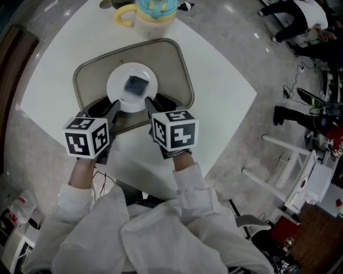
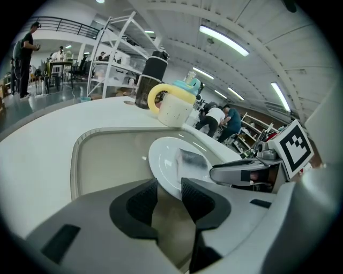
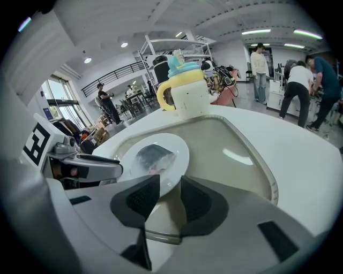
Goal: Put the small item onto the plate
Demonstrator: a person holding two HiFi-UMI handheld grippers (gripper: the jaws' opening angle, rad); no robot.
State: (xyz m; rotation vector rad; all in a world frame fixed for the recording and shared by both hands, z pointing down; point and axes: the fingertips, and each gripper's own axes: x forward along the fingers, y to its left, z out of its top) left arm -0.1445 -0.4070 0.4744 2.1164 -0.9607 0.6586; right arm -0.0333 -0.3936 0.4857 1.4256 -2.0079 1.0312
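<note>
You are holding a gripper in each hand, and both are pointing down at the tray (image 1: 179,67) on the white table (image 1: 225,91).

Your left gripper (image 2: 169,188) is showing its jaws a little way apart, with a narrow gap between the two dark pads. Nothing is sitting inside that gap. You are only seeing the tray floor and the near edge of the plate (image 1: 119,80) through it. The pads are not pressing on anything.

Your right gripper (image 3: 170,185) is doing the same. Its jaws are standing open, and it is holding nothing. The near rim of the plate is showing just past its tips, and I cannot tell if the tips are touching the rim.

The two grippers are sitting side by side, close together, at the near side of the plate.

The small item (image 1: 136,85) is lying on the white plate, near the middle. It is a dark, flat thing in a shiny clear wrapper. The plate is sitting inside the tray. A cup (image 1: 154,12) with a yellow handle and a blue lid is standing on the table just past the far side of the tray.
</note>
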